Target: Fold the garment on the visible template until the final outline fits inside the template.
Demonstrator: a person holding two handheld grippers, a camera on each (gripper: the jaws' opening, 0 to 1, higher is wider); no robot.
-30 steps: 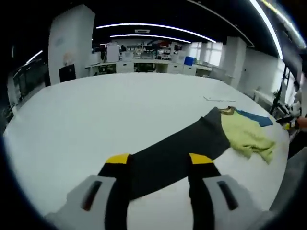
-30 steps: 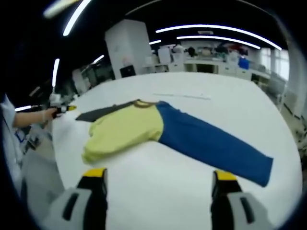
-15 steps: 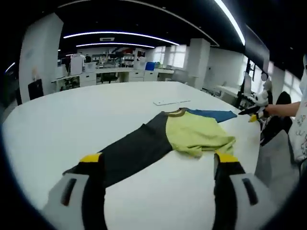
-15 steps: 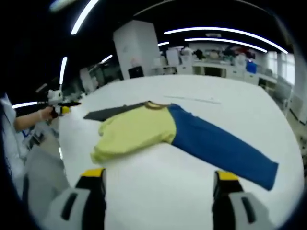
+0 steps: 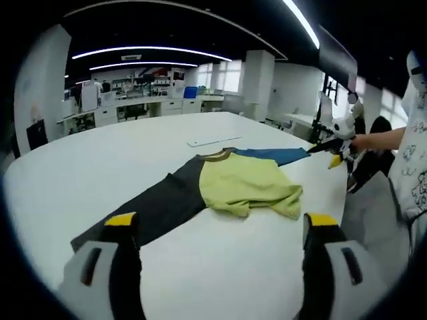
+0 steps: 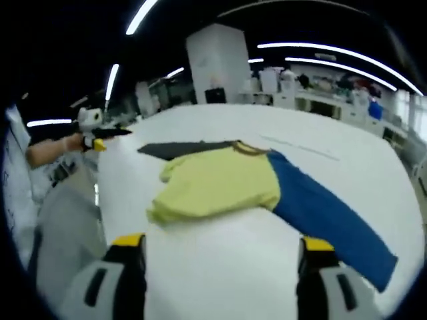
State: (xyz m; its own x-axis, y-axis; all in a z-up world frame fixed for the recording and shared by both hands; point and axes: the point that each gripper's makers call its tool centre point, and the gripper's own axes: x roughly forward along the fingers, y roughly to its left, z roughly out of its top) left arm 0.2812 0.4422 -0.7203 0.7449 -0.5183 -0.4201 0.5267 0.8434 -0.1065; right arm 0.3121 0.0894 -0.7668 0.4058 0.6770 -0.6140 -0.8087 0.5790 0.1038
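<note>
1. While I look along my left tongs point(image 5: 220, 223), their two jaws stand wide apart at the bottom of the left gripper view, released and grasping nothing, with bare white desk point(image 5: 100, 167) between them.
2. My right tongs point(image 6: 220, 243) are likewise spread and empty at the bottom of the right gripper view, over the near edge of the desk point(image 6: 220, 267).
3. I see the shirt point(image 5: 240, 183) lying flat on the desk at the centre of the left gripper view; its yellow body is bunched and creased along the lower right edge.
4. From the shirt's body a dark grey sleeve point(image 5: 153, 207) runs toward the lower left of that frame, ending near my left jaw, though I cannot tell whether they touch.
5. Beyond the yellow part a blue sleeve point(image 5: 277, 155) stretches toward the right of the frame.
6. In the right gripper view the shirt point(image 6: 220, 180) sits at centre, the blue sleeve point(image 6: 333, 220) reaching to the lower right and the dark sleeve point(image 6: 180, 148) to the upper left.
7. A thin pale strip point(image 5: 213, 141) lies on the desk just past the collar.
8. At the right edge of the left gripper view, I see my other tongs point(image 5: 331, 145) in a hand point(image 5: 363, 141), beside the desk edge.
9. At the left of the right gripper view, a hand point(image 6: 70, 142) holds my left tongs off the desk edge.
</note>
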